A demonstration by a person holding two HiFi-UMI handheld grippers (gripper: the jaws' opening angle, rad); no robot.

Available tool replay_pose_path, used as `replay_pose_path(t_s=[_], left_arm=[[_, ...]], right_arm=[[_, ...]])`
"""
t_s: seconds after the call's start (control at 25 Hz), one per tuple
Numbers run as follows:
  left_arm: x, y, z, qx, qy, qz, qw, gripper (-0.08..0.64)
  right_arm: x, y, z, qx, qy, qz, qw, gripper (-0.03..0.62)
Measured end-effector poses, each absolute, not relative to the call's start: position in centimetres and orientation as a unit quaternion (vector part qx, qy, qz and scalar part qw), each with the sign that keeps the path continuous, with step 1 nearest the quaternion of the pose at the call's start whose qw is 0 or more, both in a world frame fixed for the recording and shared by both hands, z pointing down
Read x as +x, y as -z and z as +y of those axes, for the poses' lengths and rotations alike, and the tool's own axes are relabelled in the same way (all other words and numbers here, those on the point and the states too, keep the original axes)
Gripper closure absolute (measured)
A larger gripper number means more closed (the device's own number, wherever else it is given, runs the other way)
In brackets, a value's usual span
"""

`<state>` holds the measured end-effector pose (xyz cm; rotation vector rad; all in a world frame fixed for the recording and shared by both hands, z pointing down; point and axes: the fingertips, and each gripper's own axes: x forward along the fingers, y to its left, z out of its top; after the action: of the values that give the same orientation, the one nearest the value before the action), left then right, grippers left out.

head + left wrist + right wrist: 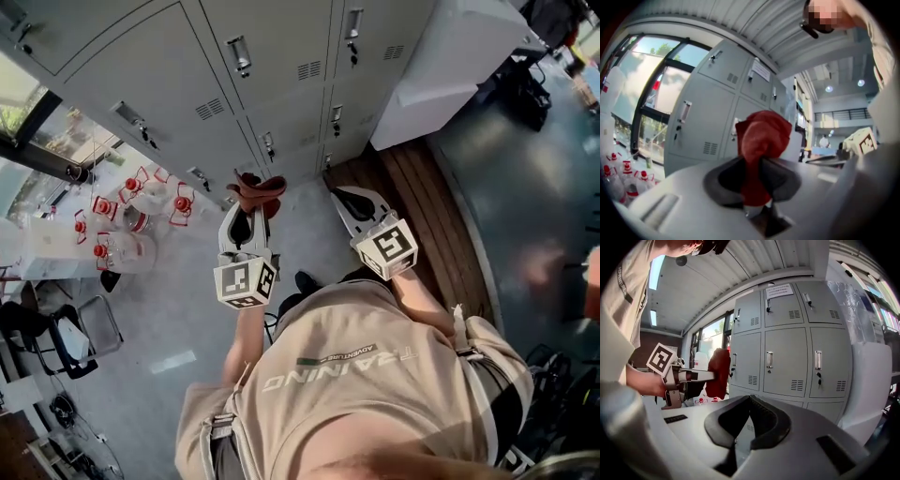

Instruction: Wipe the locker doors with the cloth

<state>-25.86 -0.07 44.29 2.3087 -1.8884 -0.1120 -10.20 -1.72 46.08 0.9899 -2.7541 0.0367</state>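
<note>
A crumpled red cloth [255, 190] sticks up out of my left gripper [249, 210], whose jaws are shut on it. In the left gripper view the cloth [760, 139] bulges above the dark pads [725, 177], a short way from the grey locker doors [707, 123]. My right gripper [349, 202] hangs beside it, a little to the right, shut with nothing in it. Its pads meet at the tips [750, 400] and face the lockers [787, 357]. The right gripper view also shows the left gripper [696, 376] holding the cloth [717, 373]. The lockers [187, 75] fill the top of the head view.
Clear bottles with red caps [131, 214] stand on the floor left of the lockers, near a window [651, 93]. A white cabinet [450, 66] stands right of the lockers on a wooden floor strip [422, 202]. A chair [61, 337] sits at the left.
</note>
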Motion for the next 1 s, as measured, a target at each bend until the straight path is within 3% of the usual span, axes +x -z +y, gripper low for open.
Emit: replay_pose_path(t_s=[0.52, 1.0], left_arm=[[-27.8, -45.7, -9.0, 0.769, 0.008, -0.635, 0.071, 0.472], [-25.3, -39.9, -19.3, 0.725, -0.124, -0.674, -0.067, 0.472]], right_arm=[[-13.5, -46.8, -10.3, 0.317, -0.021, -0.942, 0.109, 0.578], [-13.9, -42.4, -20.8, 0.245, 0.017, -0.967, 0.065, 0.578]])
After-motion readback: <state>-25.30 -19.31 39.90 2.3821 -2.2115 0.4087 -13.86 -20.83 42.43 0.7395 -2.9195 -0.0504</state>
